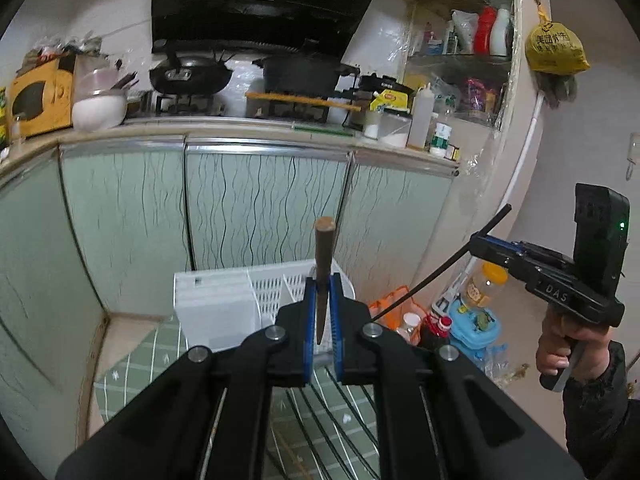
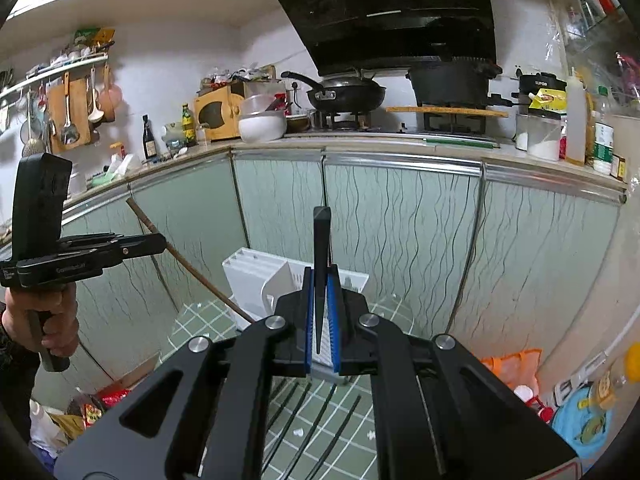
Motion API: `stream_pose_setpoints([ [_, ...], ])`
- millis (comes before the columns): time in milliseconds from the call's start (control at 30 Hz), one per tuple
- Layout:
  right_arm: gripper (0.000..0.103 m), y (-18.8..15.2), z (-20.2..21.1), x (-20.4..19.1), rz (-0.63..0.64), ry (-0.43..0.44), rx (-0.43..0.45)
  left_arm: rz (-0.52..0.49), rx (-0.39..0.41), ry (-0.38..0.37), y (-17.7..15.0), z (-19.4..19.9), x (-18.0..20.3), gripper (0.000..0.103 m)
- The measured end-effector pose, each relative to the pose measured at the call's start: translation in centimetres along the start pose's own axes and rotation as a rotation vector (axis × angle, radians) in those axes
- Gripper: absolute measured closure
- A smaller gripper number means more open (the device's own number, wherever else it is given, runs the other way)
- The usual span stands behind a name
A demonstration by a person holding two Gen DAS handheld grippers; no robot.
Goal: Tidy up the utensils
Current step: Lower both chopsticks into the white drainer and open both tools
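Fingers: left gripper [image 1: 323, 312] pinches brown chopstick [image 1: 323, 264], right gripper [image 2: 322, 312] pinches black chopstick [image 2: 321, 264] | step: carrying | next: lower tips into white holder [image 1: 224, 308], frame centre

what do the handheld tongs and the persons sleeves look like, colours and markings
Both tongs, left and right, are matte black with blue pads and round silver pivot bolts. Seen side-on, the right tongs carry white "DAS" lettering, a pistol-style handle and a tall black block with a green light. The sleeve is dark.
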State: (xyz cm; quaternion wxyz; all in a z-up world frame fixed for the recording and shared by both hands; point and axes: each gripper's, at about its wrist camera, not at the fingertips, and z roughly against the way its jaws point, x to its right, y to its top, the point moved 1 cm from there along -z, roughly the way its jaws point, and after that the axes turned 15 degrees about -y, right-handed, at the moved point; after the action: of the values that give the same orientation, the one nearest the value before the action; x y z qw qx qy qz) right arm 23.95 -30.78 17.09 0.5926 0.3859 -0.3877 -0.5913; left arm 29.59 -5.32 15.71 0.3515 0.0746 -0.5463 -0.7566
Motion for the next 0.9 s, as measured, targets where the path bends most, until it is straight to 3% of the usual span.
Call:
stream_pose_setpoints([
  [333,0.097,2.4,-4.1,0.8,-0.026,0.002,0.019,-0.012,-0.011,-0.015,2.7,-4.5,-1.3,0.095],
  [833,0.097,-1.2,-11.6,1.7,-0.055,0.027,-0.073,-0.008,-0.092,-0.04,0.5,-11.1,-3.4,0.094],
  [867,0.097,-1.5,-12.0,1.8,-0.057,0.031,-0.086,-0.014,-0.093,-0.034,0.3,-11.3,-3.5,0.089],
  [900,0.095,-1.9,-12.5,1.9,-0.062,0.024,-0.101,-0.021,-0.095,-0.024,0.1,-11.4,-3.4,0.065],
])
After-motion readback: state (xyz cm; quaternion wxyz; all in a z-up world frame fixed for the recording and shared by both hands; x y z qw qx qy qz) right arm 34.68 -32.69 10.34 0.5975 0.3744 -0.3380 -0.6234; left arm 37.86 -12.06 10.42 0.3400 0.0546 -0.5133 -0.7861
